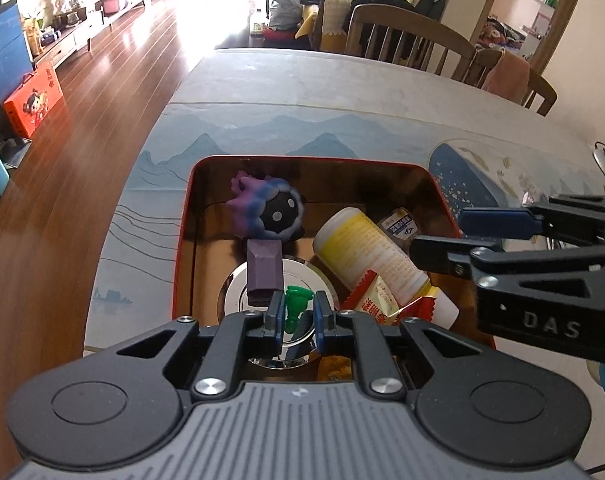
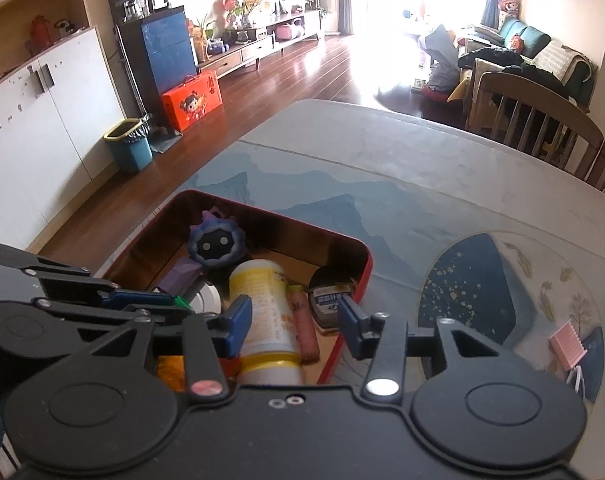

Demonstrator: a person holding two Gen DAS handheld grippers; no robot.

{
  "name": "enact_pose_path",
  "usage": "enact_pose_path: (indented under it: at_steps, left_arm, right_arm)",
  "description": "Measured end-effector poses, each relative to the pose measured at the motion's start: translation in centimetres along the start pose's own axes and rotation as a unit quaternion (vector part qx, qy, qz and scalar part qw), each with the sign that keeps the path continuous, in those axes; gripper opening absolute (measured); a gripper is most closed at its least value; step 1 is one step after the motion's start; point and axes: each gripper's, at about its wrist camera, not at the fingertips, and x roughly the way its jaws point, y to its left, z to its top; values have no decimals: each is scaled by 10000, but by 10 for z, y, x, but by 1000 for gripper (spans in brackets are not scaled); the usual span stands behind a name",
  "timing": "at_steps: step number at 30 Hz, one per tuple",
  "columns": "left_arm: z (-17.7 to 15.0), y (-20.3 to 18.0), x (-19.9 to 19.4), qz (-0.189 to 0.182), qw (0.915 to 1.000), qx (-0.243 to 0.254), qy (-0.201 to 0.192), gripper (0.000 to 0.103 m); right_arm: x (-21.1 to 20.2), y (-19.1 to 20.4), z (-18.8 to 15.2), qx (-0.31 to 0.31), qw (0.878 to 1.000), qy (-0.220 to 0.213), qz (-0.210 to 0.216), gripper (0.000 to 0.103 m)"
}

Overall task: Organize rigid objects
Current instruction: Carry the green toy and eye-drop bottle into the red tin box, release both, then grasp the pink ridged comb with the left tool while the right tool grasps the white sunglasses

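Nearest to me, my left gripper [image 1: 295, 312] was pinched narrow around a small green plastic piece [image 1: 296, 304], its blue pads against either side, low over the red tin [image 1: 184, 240]. I judged I was at the moment of setting that piece down among the rest, not yet letting go.

My right gripper [image 2: 296, 322] hung just beside it over the tin's right half, jaws parted and nothing pressed between them. Under the gap lay the white-and-yellow bottle [image 2: 266, 320] on its side, with a pink stick [image 2: 307, 334] beside it and a small dark jar [image 2: 329, 300] near the tin's red wall.

A little farther in, a round silver lid [image 1: 302, 276] lay on the tin's floor under the green piece, a purple block [image 1: 264, 274] rested across its edge, and a red-and-yellow snack packet [image 1: 376, 300] was tucked under the bottle. Against the far wall sat the purple-and-black toy figure [image 1: 268, 210].

Beyond the tin, the table mat [image 1: 342, 92] with its blue mountains lay bare, apart from a pink comb [image 2: 567, 346] out to the right, well apart from the tin. That looked like the piece left to collect. The next move, as I saw it, called for easing my left jaws apart so the green piece dropped clear of the purple block, then lifting straight up.
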Motion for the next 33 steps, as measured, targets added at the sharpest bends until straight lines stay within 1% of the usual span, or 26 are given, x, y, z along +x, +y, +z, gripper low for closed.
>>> enact_pose_path:
  at_steps: [4,8,13,14,15,16,17,18,21,23,25,27,32,33]
  left_arm:
    - [1,-1,-7,-25,9999,-75,-106,20]
    - [1,-9,-18,14,9996,17,-281,24]
    - [2,-17,-31,18,9989,27,-460,33]
    - [2,-19,-34,17,9988,37,-497,38]
    - [2,-21,-37,12,9984,47,-557,48]
    - [2,-22,-39,20,9981,44,-620,53]
    - [1,-24,-42,41,9976,29,-687,62]
    - [1,-26,-45,53,9971,9,-755,66]
    - [2,-33,-50,65,9966,12,-819,67]
    - [3,-38,-53,57,9963,9,-854,67]
    - [3,-44,-56,51,9959,25,-901,70]
    - [4,-52,-59,26,9954,47,-954,75]
    - [4,-72,-62,-47,9947,102,-1023,78]
    - [4,-77,-62,-54,9946,119,-1031,80]
  right_arm:
    - [-12,-1,-3,61,9999,-91,11,50]
    - [-26,-2,-6,108,9998,-183,22,54]
    - [-43,-7,-10,176,9994,-302,14,60]
    - [-47,-9,-11,197,9993,-332,4,61]
    - [-51,-11,-12,219,9991,-364,-6,62]
    - [-54,-12,-14,233,9990,-388,-12,64]
    - [-57,-14,-15,243,9988,-414,-16,65]
    - [-61,-16,-16,252,9987,-439,-12,66]
    - [-72,-23,-22,320,9981,-521,-6,72]
    - [-79,-30,-26,390,9976,-565,-12,78]
    - [-84,-36,-30,446,9971,-611,-34,81]
    - [-91,-43,-34,488,9967,-652,-61,84]
    - [-107,-61,-47,597,9953,-753,-91,93]
    - [-110,-65,-50,610,9951,-768,-101,93]
